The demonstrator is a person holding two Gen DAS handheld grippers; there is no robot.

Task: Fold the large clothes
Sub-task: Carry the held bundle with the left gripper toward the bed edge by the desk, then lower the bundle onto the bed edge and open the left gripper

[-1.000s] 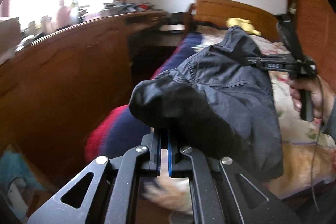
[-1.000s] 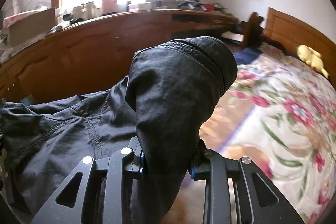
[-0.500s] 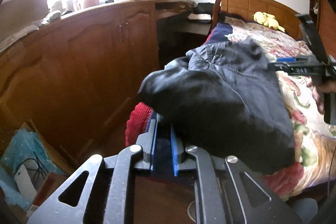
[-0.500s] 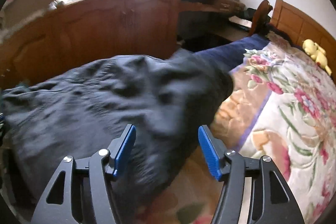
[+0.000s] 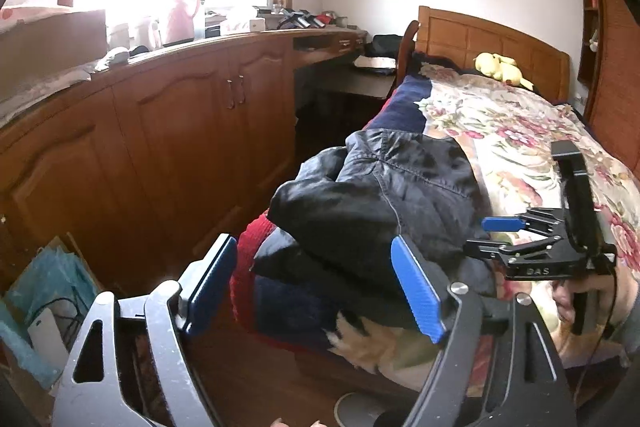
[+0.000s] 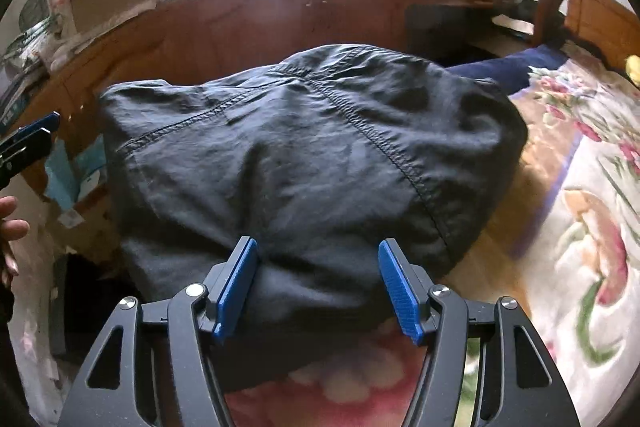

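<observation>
A dark navy garment (image 5: 392,195) lies in a folded heap on the near corner of the bed, also filling the right wrist view (image 6: 304,163). My left gripper (image 5: 316,287) is open and empty, just short of the heap at the bed's edge. My right gripper (image 6: 316,287) is open, its blue pads either side of the garment's near edge without pinching it. The right gripper also shows in the left wrist view (image 5: 516,231), open, to the right of the heap.
The bed has a floral cover (image 5: 520,131) and a red and navy blanket (image 5: 256,251) hanging over its edge. Wooden cupboards (image 5: 160,147) line the left side, with a narrow floor gap. A yellow plush toy (image 5: 500,67) lies by the headboard. Bags (image 5: 44,291) sit on the floor.
Both grippers held the garment up a second ago. They lowered it onto the bed, the right opened first, then the left, and the garment now lies free.
</observation>
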